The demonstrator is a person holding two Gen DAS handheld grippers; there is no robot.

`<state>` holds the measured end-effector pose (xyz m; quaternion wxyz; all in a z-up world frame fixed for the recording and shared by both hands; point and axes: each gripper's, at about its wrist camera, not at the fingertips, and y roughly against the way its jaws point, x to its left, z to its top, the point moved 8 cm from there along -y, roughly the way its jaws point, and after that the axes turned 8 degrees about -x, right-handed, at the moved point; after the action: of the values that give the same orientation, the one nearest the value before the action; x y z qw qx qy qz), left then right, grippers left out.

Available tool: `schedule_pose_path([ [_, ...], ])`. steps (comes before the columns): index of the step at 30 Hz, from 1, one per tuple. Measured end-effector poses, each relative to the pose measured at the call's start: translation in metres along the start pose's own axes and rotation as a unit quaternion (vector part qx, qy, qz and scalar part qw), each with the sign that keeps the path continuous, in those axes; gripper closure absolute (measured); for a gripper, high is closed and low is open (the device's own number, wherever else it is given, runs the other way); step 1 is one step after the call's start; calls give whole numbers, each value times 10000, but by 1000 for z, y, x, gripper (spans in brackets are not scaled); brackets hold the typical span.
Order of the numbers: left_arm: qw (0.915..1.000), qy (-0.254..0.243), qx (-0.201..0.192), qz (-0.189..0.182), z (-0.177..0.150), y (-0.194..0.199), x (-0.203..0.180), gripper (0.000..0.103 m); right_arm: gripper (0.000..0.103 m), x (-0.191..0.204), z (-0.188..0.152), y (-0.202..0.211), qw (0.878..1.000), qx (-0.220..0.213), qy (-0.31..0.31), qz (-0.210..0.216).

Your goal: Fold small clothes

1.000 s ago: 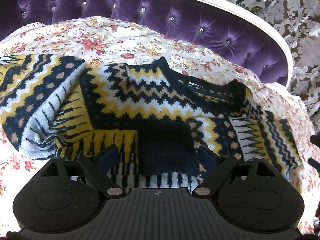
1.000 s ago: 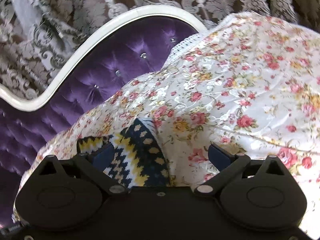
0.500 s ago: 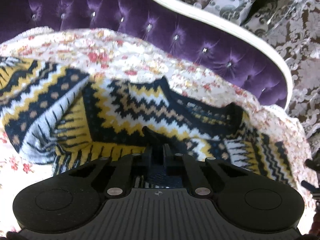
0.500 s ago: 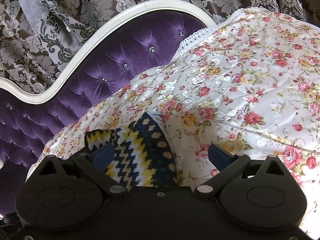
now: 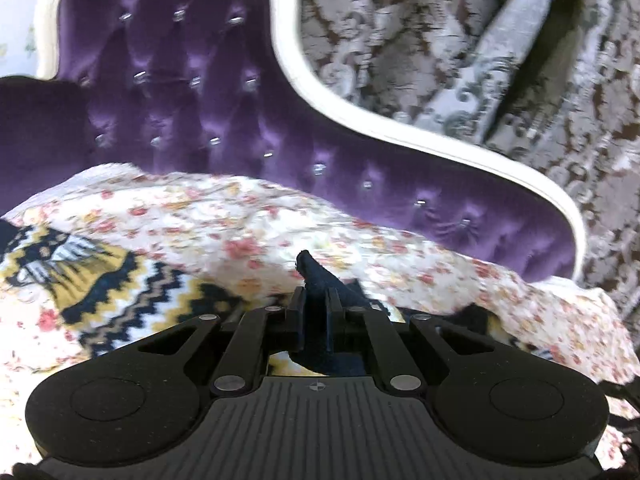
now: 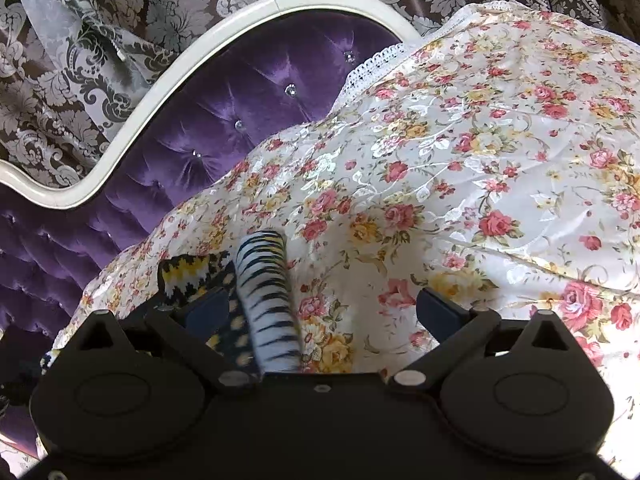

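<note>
A navy, yellow and white zigzag-patterned sweater (image 5: 120, 296) lies on the floral bedspread (image 5: 256, 224). My left gripper (image 5: 316, 300) is shut on a dark navy fold of the sweater, which sticks up between the pads and is lifted off the bed. In the right wrist view a sleeve of the sweater (image 6: 266, 300) with white and black stripes lies between the fingers, close to the left one. My right gripper (image 6: 320, 312) stands open just above it, pads apart from the cloth.
A purple tufted headboard (image 5: 192, 92) with a white curved frame (image 6: 160, 92) rises behind the bed. Patterned grey-brown curtains (image 5: 480, 40) hang beyond it. The floral bedspread (image 6: 480, 160) spreads wide to the right in the right wrist view.
My left gripper closed on the dark part of the sweater and rose, tilting toward the headboard. In the right wrist view the striped sleeve shifted up between the open fingers.
</note>
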<state>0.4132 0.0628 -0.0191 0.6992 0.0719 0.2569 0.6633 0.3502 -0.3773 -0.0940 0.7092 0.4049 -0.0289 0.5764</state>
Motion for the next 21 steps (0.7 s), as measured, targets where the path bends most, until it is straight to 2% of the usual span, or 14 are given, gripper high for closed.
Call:
schedule_pose_path([
  [5,9993,76,131,349,-10,-12,26,95,2,4,-8,-8,9998,149,116,1],
  [6,9989,45,141,445,-12,-14,31,103,2,5,-10,-10,9997,183,142,4],
  [11,9964,31,186,829,-19,-21,54,103,2,10,-18,-19,9992,362,145,87],
  [12,9963,31,232,828,-22,-21,55,103,2,11,-20,-20,9990,410,117,125],
  [15,9982,12,279,528,-28,-19,43,100,2,12,-21,-22,9989,423,72,167],
  [17,9987,-119,322,371,-34,-21,30,92,2,13,-21,-22,9990,421,73,164],
  [19,9985,-277,405,230,-40,-25,16,70,2,13,-22,-21,9990,416,76,162],
  [21,9977,-477,453,144,-48,-29,4,69,2,13,-21,-21,9990,400,94,176],
])
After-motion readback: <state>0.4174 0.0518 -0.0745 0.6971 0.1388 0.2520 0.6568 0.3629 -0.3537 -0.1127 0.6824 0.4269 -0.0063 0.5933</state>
